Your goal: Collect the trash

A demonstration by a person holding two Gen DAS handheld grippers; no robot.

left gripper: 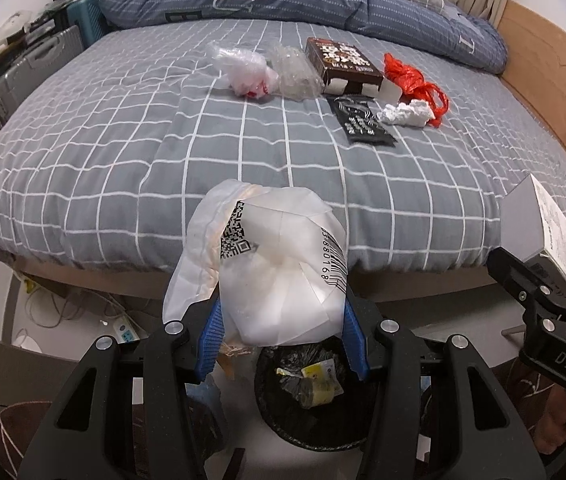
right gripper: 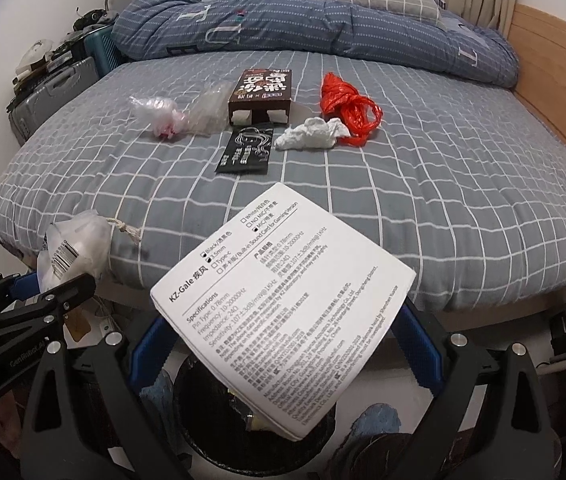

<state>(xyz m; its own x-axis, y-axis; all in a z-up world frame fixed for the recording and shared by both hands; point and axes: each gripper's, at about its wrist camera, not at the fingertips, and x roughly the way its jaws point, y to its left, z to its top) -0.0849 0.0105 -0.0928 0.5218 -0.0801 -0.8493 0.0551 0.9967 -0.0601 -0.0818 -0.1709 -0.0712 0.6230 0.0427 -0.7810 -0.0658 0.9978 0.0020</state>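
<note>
My left tongs (left gripper: 281, 320) are clenched on a crumpled white plastic bag (left gripper: 271, 264) printed with a barcode and a QR code; it looks light, soft and slippery, so I judge a grip on the bunched middle safest. My right tongs (right gripper: 283, 356) grasp a flat white cardboard box (right gripper: 283, 312) by its two side edges; it looks stiff and light. Both hang over a black-lined bin (left gripper: 307, 400) on the floor, just off the near edge of the bed (left gripper: 123, 168). Toward the far edge lie a clear bag with red inside (left gripper: 245, 70), a clear wrapper (left gripper: 295, 72), a brown box (left gripper: 343, 64), a black sachet (left gripper: 363, 120), a white tissue wad (left gripper: 405, 114) and a red plastic bag (left gripper: 415, 80).
</note>
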